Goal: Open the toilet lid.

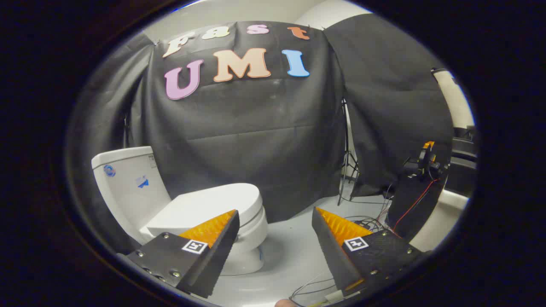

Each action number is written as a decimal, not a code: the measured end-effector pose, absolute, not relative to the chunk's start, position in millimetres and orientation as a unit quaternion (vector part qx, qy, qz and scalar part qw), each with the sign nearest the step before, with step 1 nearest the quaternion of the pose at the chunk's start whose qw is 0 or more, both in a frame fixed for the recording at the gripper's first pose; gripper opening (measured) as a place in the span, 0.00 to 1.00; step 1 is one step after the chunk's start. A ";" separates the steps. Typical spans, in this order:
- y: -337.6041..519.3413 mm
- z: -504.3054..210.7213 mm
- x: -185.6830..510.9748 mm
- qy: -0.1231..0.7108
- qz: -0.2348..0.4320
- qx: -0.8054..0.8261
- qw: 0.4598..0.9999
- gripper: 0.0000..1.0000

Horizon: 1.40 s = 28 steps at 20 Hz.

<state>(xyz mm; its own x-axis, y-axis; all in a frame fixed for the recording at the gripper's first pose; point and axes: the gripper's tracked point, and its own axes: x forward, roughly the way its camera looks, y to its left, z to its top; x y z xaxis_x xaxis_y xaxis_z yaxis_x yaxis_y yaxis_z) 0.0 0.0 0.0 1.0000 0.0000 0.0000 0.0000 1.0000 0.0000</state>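
A white toilet stands on the floor ahead and to the left, with its tank at the far left. Its white lid lies flat and closed over the seat. My gripper is open, with nothing between its fingers. The left finger overlaps the lid's near edge in the picture; whether it touches cannot be told. The right finger hangs over bare floor to the right of the bowl.
Black cloth hangs behind the toilet. A light-stand tripod stands at the gap between two cloth panels. To the right sits a dark rig with red and black wires trailing across the grey floor. Loose cables lie below the fingers.
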 end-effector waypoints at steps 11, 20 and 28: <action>28.4 -2.4 28.9 0.002 0.033 -0.037 0.999 1.00; 73.5 -9.3 52.3 0.040 0.064 -0.019 0.997 1.00; 95.4 -49.9 85.3 0.128 0.030 0.010 0.991 1.00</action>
<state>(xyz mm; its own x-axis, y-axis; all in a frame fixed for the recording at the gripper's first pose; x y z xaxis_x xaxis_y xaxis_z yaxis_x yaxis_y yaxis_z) 85.3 95.4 -49.9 0.9654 0.0612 -0.2536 -0.0560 0.9980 0.0277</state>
